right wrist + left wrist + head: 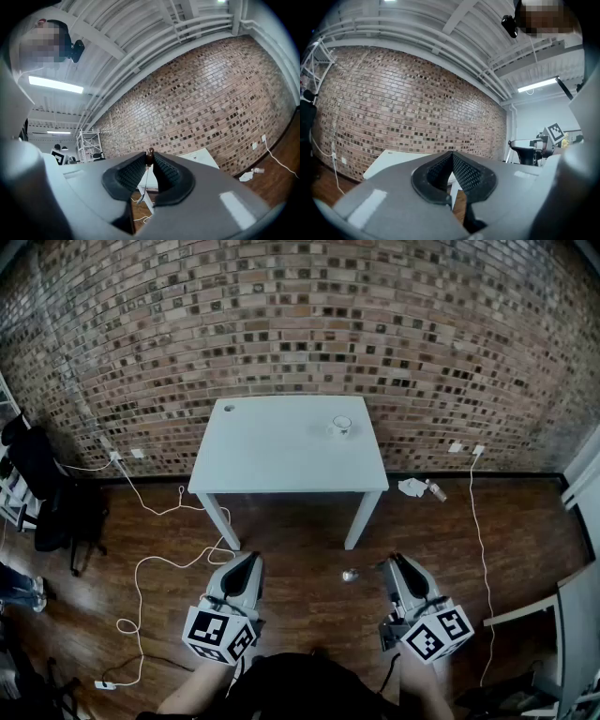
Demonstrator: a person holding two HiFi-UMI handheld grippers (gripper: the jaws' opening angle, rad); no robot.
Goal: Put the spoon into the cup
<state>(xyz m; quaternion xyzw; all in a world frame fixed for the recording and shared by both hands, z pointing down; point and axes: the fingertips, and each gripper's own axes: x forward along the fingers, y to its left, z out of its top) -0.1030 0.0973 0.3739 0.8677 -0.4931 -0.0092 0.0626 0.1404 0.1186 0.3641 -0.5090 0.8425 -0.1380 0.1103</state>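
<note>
I have the spoon pinched by its handle end in my right gripper's nearly closed jaws. The cup sits at one o'clock on the desk. My left gripper's jaws are closed and empty.

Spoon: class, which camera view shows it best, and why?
The right gripper view: the right gripper pinches the spoon at its handle end, with shaft and bowl hanging in sight. The head view shows only a small shiny part; the left gripper view shows none.
</note>
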